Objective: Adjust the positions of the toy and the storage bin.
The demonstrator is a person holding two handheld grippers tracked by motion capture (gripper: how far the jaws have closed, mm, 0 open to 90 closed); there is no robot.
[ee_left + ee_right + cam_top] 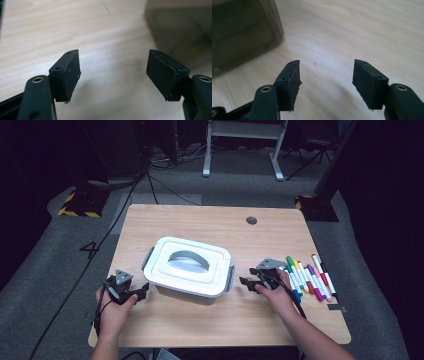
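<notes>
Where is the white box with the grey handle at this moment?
In the high view, the white box sits mid-table between the left gripper and right gripper, left of the markers.

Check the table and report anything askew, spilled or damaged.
Little stands out. The white lidded box sits slightly turned against the table edges, lid on. The markers lie in a tidy row. The left gripper and right gripper have frayed pad edges.

The right gripper [325, 83] holds its two black jaws apart over the pale wooden table [362, 32], nothing between them, with the blurred grey box [242, 35] at upper left.
</notes>
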